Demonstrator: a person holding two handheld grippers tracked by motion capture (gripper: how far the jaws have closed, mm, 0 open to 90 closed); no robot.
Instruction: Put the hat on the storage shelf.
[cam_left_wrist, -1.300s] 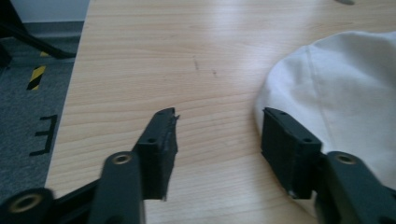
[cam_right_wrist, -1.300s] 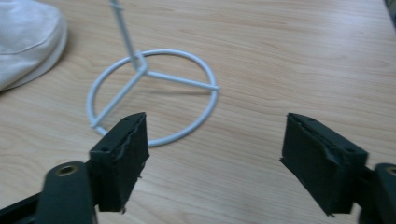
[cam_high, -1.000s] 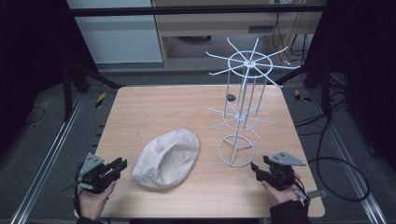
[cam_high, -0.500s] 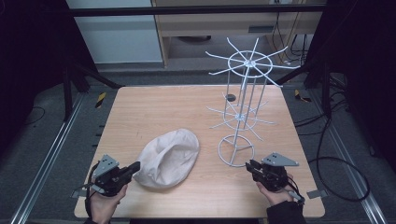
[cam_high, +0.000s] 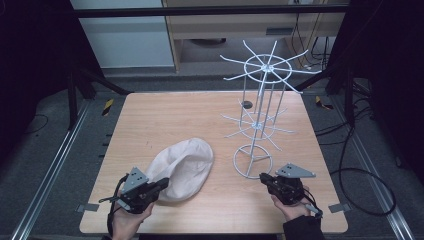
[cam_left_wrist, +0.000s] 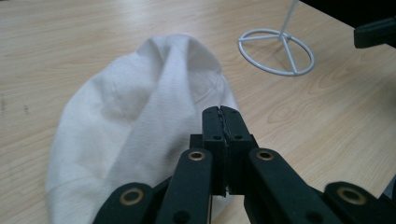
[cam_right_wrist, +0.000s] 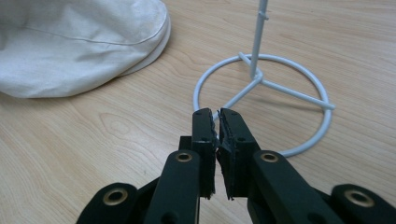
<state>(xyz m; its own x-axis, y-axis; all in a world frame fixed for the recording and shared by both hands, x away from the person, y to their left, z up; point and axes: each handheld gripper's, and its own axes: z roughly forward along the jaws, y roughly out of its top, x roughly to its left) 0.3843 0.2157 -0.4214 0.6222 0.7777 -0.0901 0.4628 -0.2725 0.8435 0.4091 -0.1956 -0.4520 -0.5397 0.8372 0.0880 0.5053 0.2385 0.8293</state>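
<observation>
A white cloth cap (cam_high: 182, 167) lies on the wooden table (cam_high: 165, 115), left of a white wire rack (cam_high: 260, 120) with spoked tiers. My left gripper (cam_high: 162, 184) sits at the cap's near-left edge. In the left gripper view its jaws (cam_left_wrist: 223, 114) are pressed together over the cap (cam_left_wrist: 140, 107), with no fabric between them. My right gripper (cam_high: 263, 177) reaches the near rim of the rack's base ring (cam_high: 252, 161). Its jaws have just been closing, and in the right gripper view they (cam_right_wrist: 215, 116) pinch the ring's wire (cam_right_wrist: 322, 100).
A small dark round object (cam_high: 246, 104) lies on the table behind the rack. The rack's spokes spread wide above the right half of the table. Metal frame rails run along both sides, and cables trail on the floor at the right.
My left gripper moved right, up to the cap's edge, and its jaws closed. My right gripper shifted slightly left to the base ring and its jaws closed on the wire.
</observation>
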